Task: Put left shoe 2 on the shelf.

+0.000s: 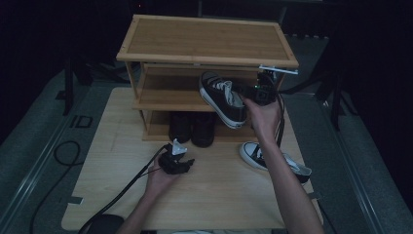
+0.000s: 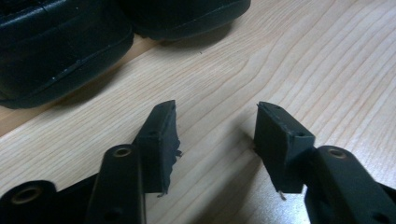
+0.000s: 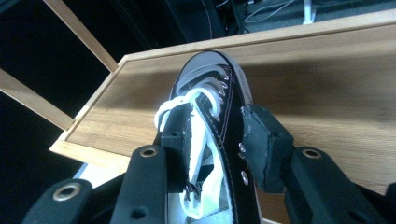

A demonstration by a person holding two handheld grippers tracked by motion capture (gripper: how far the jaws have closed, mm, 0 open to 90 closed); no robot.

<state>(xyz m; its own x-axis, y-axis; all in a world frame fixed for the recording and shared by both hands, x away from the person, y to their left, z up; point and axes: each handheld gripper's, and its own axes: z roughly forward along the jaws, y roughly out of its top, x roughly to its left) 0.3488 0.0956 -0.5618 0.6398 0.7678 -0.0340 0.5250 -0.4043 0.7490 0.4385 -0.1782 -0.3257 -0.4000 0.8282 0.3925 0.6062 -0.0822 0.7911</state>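
A black-and-white sneaker (image 1: 221, 97) hangs in the air in front of the wooden shoe rack's (image 1: 204, 39) middle shelf. My right gripper (image 1: 251, 92) is shut on it. In the right gripper view, one pad (image 3: 180, 135) sits inside the sneaker (image 3: 224, 88) against its laces, and the other presses its outer side wall, with the right gripper (image 3: 217, 123) closed between them. My left gripper (image 1: 181, 157) rests low over the table, held by a hand. In its own view the left gripper (image 2: 215, 121) stands open over bare wood.
A matching sneaker (image 1: 272, 161) lies on the light wooden table (image 1: 219, 195) at the right, under the right forearm. Two black shoes (image 1: 192, 127) stand on the rack's bottom shelf, close ahead of the left jaws as black shoes (image 2: 60, 46). A cable trails off the table's front left.
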